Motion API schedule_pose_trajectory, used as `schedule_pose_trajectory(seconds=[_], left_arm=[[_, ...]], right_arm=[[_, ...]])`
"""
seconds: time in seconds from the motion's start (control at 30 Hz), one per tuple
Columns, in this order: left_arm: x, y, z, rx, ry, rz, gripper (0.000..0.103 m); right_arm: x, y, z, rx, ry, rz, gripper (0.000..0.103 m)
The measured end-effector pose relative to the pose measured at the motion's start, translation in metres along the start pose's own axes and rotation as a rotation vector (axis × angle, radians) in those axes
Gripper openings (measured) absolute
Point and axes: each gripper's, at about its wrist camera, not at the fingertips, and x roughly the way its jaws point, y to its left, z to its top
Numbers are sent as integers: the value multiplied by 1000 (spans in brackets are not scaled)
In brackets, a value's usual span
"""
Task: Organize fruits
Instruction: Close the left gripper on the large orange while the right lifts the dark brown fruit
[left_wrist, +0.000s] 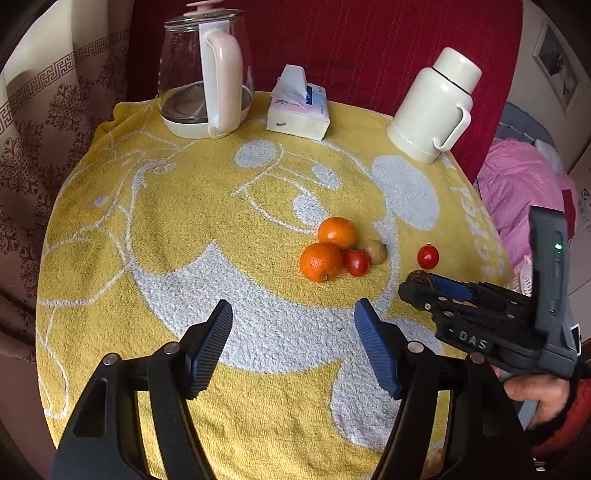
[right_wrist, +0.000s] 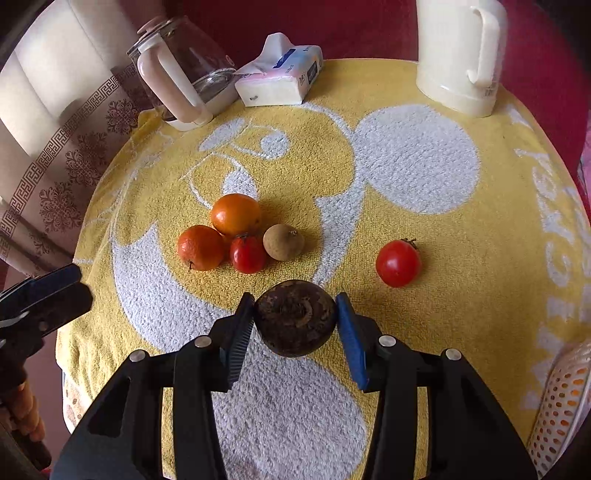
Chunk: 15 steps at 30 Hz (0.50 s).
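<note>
Presently, at the bottom centre of the right wrist view, we find the right gripper (right_wrist: 294, 317) pinching a dark brown round fruit (right_wrist: 295, 318), one ribbed pad on each flank, at its widest girth. The fruit sits just above the yellow towel (right_wrist: 461, 258); whether it rests on the cloth or is lifted clear we cannot tell. Its skin looks rough and dull, so we judge it unlikely to slip, and firm enough to bear a moderate squeeze. It appears light for its size.

In the left wrist view, the left gripper (left_wrist: 293, 332) occupies the lower centre with jaws spread and nothing between them, over bare towel.

Further up, near mid-frame in the right view, lies a cluster: two oranges (right_wrist: 201, 248) (right_wrist: 235, 214), a small red fruit (right_wrist: 248, 254) and a tan round fruit (right_wrist: 283, 242), all touching or nearly so. We judge the oranges heavier, with waxy peel, best taken across the middle. The red fruit looks glossy and thin-skinned, so it warrants a gentle grip. A second red fruit (right_wrist: 398, 263) lies apart at centre right.

Along the far edge, at the top of the frame, stand a glass kettle (right_wrist: 181, 70), a tissue pack (right_wrist: 277, 81) and a cream flask (right_wrist: 460, 55). A perforated basket (right_wrist: 561, 402) shows at lower right.
</note>
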Motion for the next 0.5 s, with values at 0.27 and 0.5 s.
schedule_pose_trajectory(seconds=[0.27, 0.5], left_arm=[[49, -6, 19, 31, 49, -36, 68], [77, -13, 30, 47, 78, -65, 52]], right_arm=[[-28, -15, -17, 62, -23, -1, 46], [-49, -30, -35, 109, -37, -21, 46]])
